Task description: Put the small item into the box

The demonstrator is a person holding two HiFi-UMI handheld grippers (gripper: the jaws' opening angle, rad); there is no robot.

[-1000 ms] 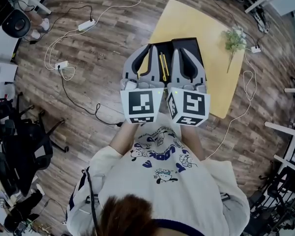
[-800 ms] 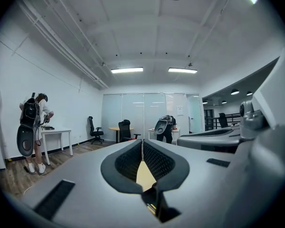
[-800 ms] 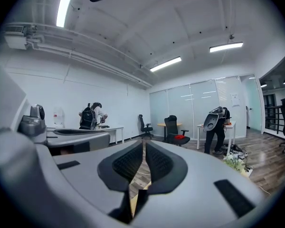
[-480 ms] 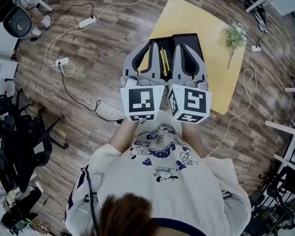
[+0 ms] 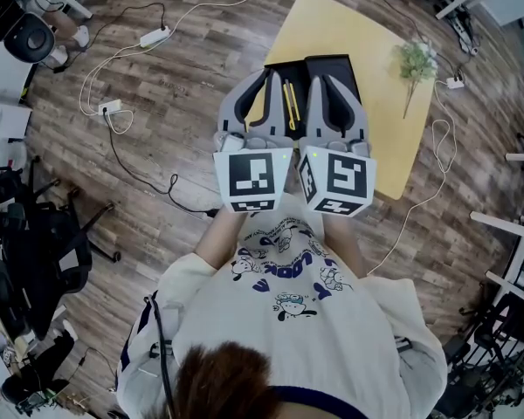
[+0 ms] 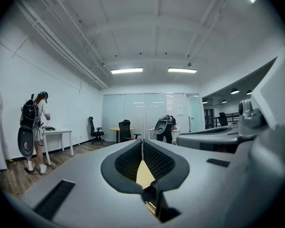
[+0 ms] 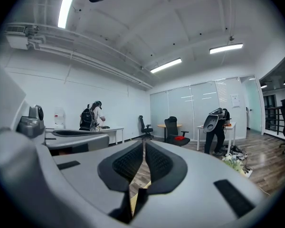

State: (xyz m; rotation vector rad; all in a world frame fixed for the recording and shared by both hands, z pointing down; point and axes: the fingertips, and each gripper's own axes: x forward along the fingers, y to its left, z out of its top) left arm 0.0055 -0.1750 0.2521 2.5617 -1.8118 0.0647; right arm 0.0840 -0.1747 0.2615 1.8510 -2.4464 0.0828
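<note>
In the head view a black box lies open on a small yellow table, with thin yellow sticks lying in it. I hold both grippers level and side by side above the box's near part. My left gripper is shut with nothing between its pads; in the left gripper view its jaw tips meet. My right gripper is likewise shut and empty, its tips touching in the right gripper view. Much of the box is hidden under the grippers.
A small green sprig lies on the table's right part. Cables and power strips run over the wooden floor at the left. Office chairs stand at the far left. A person with a backpack stands at a far desk.
</note>
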